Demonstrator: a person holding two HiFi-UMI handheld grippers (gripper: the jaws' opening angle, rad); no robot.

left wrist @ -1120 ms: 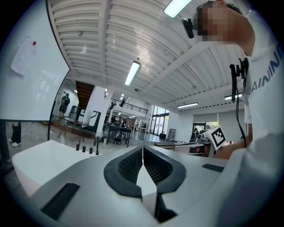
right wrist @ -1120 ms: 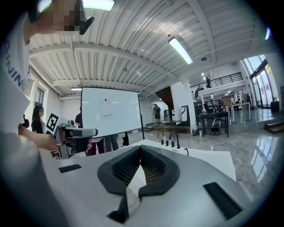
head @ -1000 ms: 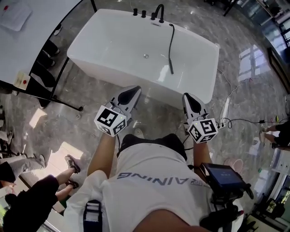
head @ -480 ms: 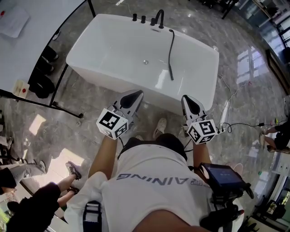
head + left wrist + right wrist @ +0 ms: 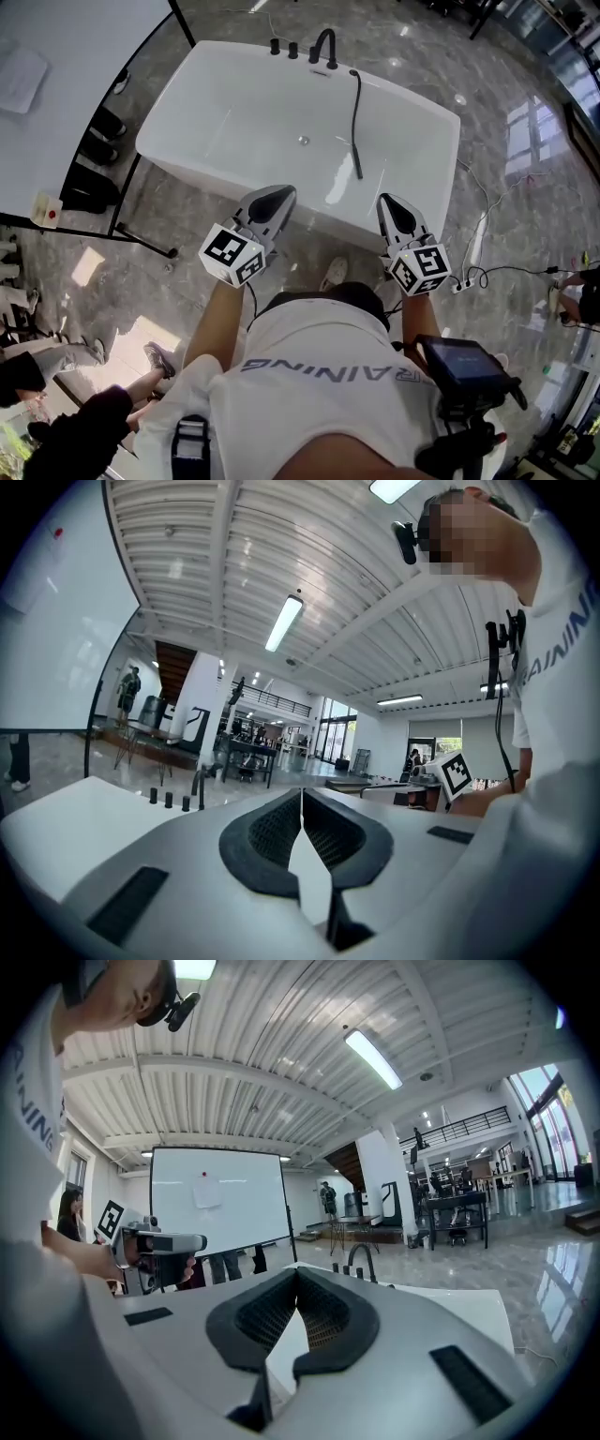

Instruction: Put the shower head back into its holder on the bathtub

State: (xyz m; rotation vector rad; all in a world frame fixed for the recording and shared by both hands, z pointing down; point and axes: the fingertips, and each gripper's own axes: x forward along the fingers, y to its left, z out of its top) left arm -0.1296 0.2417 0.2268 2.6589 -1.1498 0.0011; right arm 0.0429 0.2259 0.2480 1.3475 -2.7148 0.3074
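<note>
A white freestanding bathtub [image 5: 216,103] fills the upper middle of the head view. A black shower head on its hose [image 5: 355,122] lies inside the tub, running from the far rim down toward the near side. The black faucet [image 5: 326,43] and small knobs [image 5: 283,48] stand on the far rim. My left gripper [image 5: 278,193] hovers shut and empty over the near rim, left of centre. My right gripper [image 5: 388,200] is shut and empty too, just short of the near rim at the right. In the right gripper view the faucet [image 5: 358,1258] shows ahead beyond the jaws [image 5: 296,1275].
A whiteboard on a black stand [image 5: 56,84] is at the left, with shoes [image 5: 98,122] beside it. White cables and a power strip [image 5: 469,253] lie on the marble floor at the right. People's feet [image 5: 23,361] are at the lower left.
Both grippers and the person have moved forward toward the tub, so its near rim now lies under the gripper tips. Both grippers stay shut.
</note>
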